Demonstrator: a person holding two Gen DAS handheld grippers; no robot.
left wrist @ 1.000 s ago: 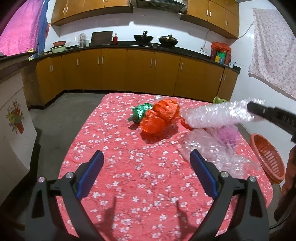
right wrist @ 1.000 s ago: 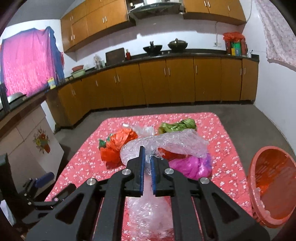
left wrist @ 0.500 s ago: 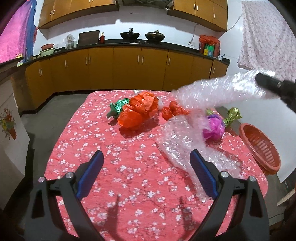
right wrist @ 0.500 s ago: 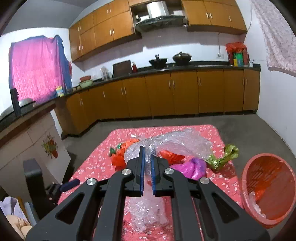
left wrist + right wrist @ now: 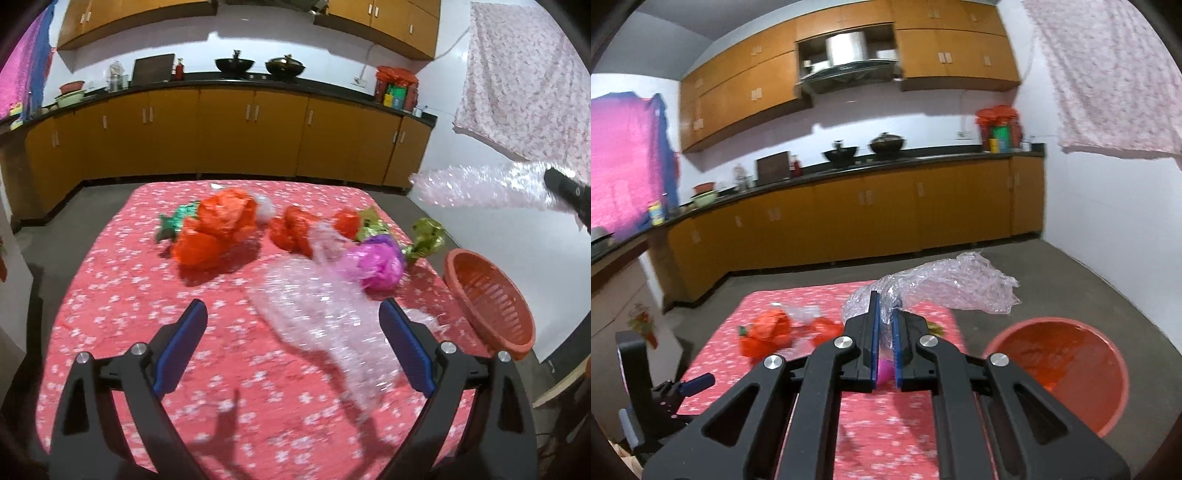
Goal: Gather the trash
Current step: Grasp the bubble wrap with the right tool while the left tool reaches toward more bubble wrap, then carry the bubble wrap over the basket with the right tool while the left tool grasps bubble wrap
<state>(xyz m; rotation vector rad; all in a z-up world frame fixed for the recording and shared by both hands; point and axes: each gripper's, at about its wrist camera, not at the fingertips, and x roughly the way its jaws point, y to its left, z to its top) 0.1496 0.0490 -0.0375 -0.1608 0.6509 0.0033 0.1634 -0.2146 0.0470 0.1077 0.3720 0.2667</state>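
- Right gripper [image 5: 884, 325] is clamped on crinkly clear bubble wrap [image 5: 945, 286], lifted above the table; the round red basket [image 5: 1067, 369] sits below to its right.
- Left gripper [image 5: 293, 343] has its jaws spread wide, holding nothing, over the floral red tablecloth [image 5: 129, 295].
- Ahead of it lie crumpled orange bags [image 5: 218, 229], a magenta wad [image 5: 380, 260] and more clear film [image 5: 321, 310].

On the worktop [image 5: 110, 295] I count one big orange bag [image 5: 218, 229], two smaller red wads [image 5: 293, 230], one green scrap [image 5: 173, 221], perhaps two gold-green wrappers [image 5: 424, 240], one magenta bag [image 5: 380, 262], one bubble-wrap sheet [image 5: 325, 314], plus one orange basket [image 5: 491, 299] and two grippers [image 5: 291, 343].
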